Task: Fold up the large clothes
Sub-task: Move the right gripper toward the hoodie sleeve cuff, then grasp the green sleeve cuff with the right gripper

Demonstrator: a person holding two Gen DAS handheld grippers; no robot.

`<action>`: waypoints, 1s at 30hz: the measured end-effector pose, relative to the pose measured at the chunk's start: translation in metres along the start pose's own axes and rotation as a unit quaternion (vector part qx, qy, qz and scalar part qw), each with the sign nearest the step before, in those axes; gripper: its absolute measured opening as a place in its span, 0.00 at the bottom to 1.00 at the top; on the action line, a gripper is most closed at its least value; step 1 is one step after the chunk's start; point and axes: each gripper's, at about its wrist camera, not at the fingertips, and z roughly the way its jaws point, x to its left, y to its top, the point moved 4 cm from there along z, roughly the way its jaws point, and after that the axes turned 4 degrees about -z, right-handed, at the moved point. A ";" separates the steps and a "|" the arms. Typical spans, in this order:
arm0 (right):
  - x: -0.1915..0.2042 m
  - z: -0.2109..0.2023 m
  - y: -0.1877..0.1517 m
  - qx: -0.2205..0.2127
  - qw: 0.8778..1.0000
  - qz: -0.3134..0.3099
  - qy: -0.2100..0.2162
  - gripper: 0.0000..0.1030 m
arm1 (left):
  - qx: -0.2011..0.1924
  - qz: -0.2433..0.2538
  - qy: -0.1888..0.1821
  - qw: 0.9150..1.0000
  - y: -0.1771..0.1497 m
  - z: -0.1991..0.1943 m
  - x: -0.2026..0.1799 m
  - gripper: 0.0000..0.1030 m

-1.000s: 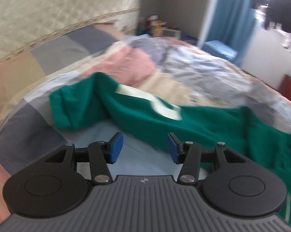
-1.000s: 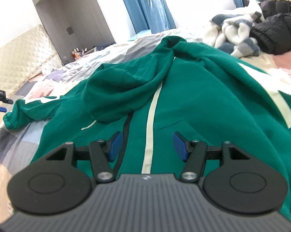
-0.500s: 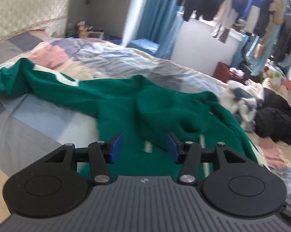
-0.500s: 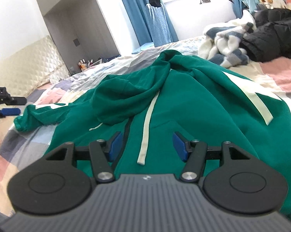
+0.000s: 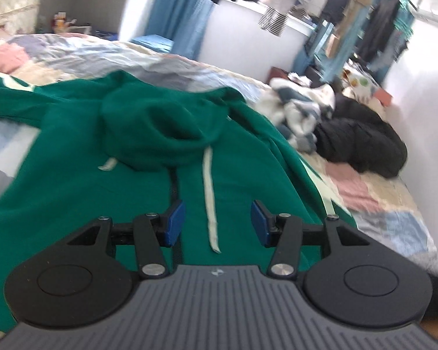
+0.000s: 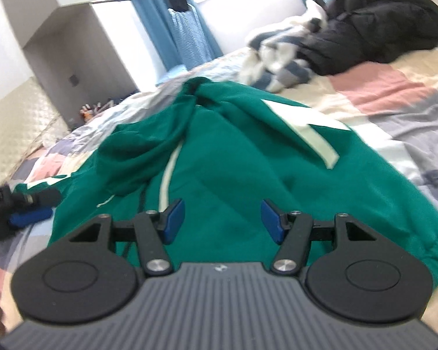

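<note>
Green zip-front fleece hoodie (image 6: pixel 219 169) lay spread, apparently unfolded, on the patchwork-quilted bed (image 6: pixel 393 110). Left gripper (image 5: pixel 218 223) and right gripper (image 6: pixel 222 220) hovered with fingers apart, holding nothing; all folds remained.

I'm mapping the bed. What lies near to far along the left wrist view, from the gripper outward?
left gripper → green hoodie → patchwork bedspread → blue curtain

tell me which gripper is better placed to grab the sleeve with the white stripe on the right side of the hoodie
Right. The right gripper hangs open over the green hoodie, with the striped sleeve lying just ahead on its side. The left gripper, also open, faces the hood and drawstring instead.
</note>
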 end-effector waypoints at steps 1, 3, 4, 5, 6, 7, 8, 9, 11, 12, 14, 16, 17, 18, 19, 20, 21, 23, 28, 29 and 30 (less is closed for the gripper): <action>-0.006 -0.003 0.005 0.000 1.000 0.000 -0.008 0.59 | 0.002 0.007 -0.003 1.000 -0.007 0.004 -0.004 0.54; -0.017 -0.011 0.015 -0.001 1.000 -0.010 -0.022 0.59 | 0.006 0.021 -0.009 1.000 -0.015 0.014 -0.005 0.54; -0.024 -0.015 0.021 0.000 1.000 -0.013 -0.023 0.58 | 0.008 0.028 -0.011 1.000 -0.020 0.017 -0.007 0.54; -0.031 -0.019 0.028 0.002 1.000 -0.020 -0.024 0.58 | 0.010 0.034 -0.013 0.999 -0.025 0.021 -0.007 0.54; -0.040 -0.023 0.035 0.003 0.999 -0.030 -0.034 0.58 | 0.011 0.036 -0.015 0.999 -0.028 0.024 -0.006 0.54; -0.049 -0.025 0.040 0.006 0.998 -0.037 -0.045 0.58 | 0.012 0.034 -0.018 0.999 -0.031 0.027 -0.003 0.54; -0.060 -0.028 0.044 0.016 0.998 -0.041 -0.052 0.58 | 0.015 0.031 -0.022 0.999 -0.033 0.032 0.001 0.54; -0.072 -0.029 0.047 0.027 0.997 -0.040 -0.052 0.58 | 0.020 0.027 -0.027 0.999 -0.036 0.035 0.004 0.54; -0.098 -0.031 0.048 0.041 0.997 -0.028 -0.065 0.58 | 0.031 0.020 -0.036 0.999 -0.040 0.043 0.009 0.54; -0.113 -0.031 0.047 0.048 0.995 -0.026 -0.083 0.58 | 0.037 0.014 -0.039 0.998 -0.043 0.047 0.012 0.54; -0.137 -0.029 0.039 0.066 0.993 -0.013 -0.101 0.58 | 0.058 -0.009 -0.039 0.998 -0.045 0.056 0.020 0.54; -0.161 -0.026 0.026 0.080 0.991 0.014 -0.107 0.58 | 0.077 -0.029 -0.047 0.996 -0.052 0.063 0.025 0.54; -0.171 -0.025 0.019 0.084 0.990 0.027 -0.111 0.58 | 0.082 -0.032 -0.045 0.995 -0.054 0.066 0.025 0.54; -0.182 -0.024 0.011 0.089 0.988 0.046 -0.114 0.58 | 0.084 -0.029 -0.042 0.995 -0.056 0.068 0.026 0.54; -0.189 -0.023 0.003 0.093 0.987 0.064 -0.114 0.59 | 0.083 -0.024 -0.038 0.996 -0.057 0.069 0.026 0.54; -0.196 -0.022 -0.004 0.097 0.986 0.080 -0.110 0.59 | 0.082 -0.019 -0.033 0.996 -0.059 0.069 0.025 0.54; -0.200 -0.020 -0.011 0.101 0.985 0.090 -0.104 0.59 | 0.081 -0.013 -0.030 0.996 -0.060 0.069 0.024 0.54; -0.202 -0.015 -0.024 0.114 0.984 0.101 -0.088 0.59 | 0.076 -0.003 -0.023 0.997 -0.063 0.067 0.024 0.54; -0.195 -0.005 -0.043 0.128 0.982 0.128 -0.044 0.60 | 0.080 0.003 -0.019 0.997 -0.069 0.064 0.024 0.54; -0.194 -0.005 -0.044 0.124 0.983 0.131 -0.043 0.59 | 0.080 0.005 -0.018 0.997 -0.070 0.063 0.023 0.54; -0.193 -0.005 -0.045 0.123 0.982 0.134 -0.042 0.59 | 0.079 0.006 -0.017 0.997 -0.071 0.062 0.023 0.54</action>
